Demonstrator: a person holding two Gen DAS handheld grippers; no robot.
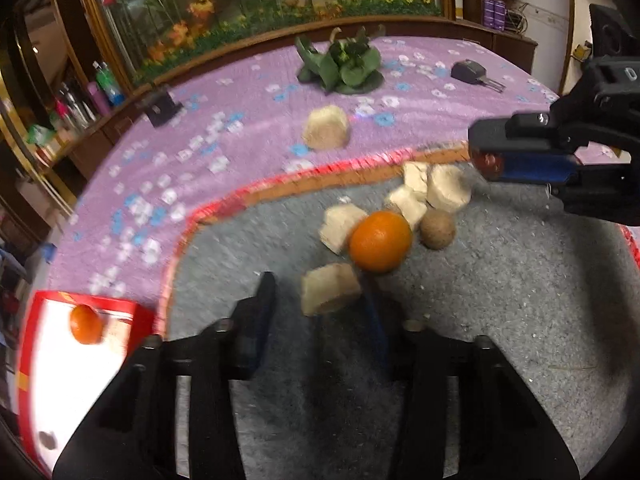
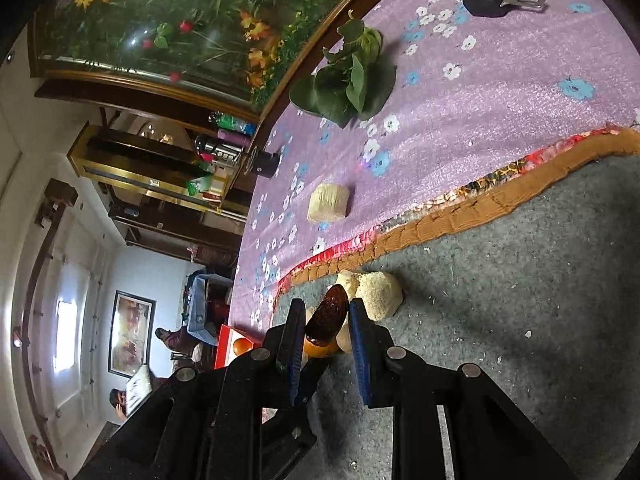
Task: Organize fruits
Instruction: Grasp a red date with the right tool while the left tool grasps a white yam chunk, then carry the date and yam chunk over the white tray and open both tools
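An orange (image 1: 380, 241) lies on the grey mat (image 1: 500, 320) among several beige chunks (image 1: 330, 294) and a small brown round fruit (image 1: 438, 229). My left gripper (image 1: 320, 300) is open just short of the orange, one beige chunk between its fingers. My right gripper (image 2: 325, 320) is shut on a dark red-brown fruit (image 2: 328, 314), held above the mat; it also shows in the left wrist view (image 1: 490, 162). A second orange (image 1: 86, 324) sits in a red and white box (image 1: 60, 360) at the left.
Another beige chunk (image 1: 326, 127) lies on the purple flowered cloth (image 1: 200, 160). A bunch of green leaves (image 1: 344, 66) and a black key fob (image 1: 470, 70) lie farther back. A black block (image 1: 162, 106) stands near the wooden headboard.
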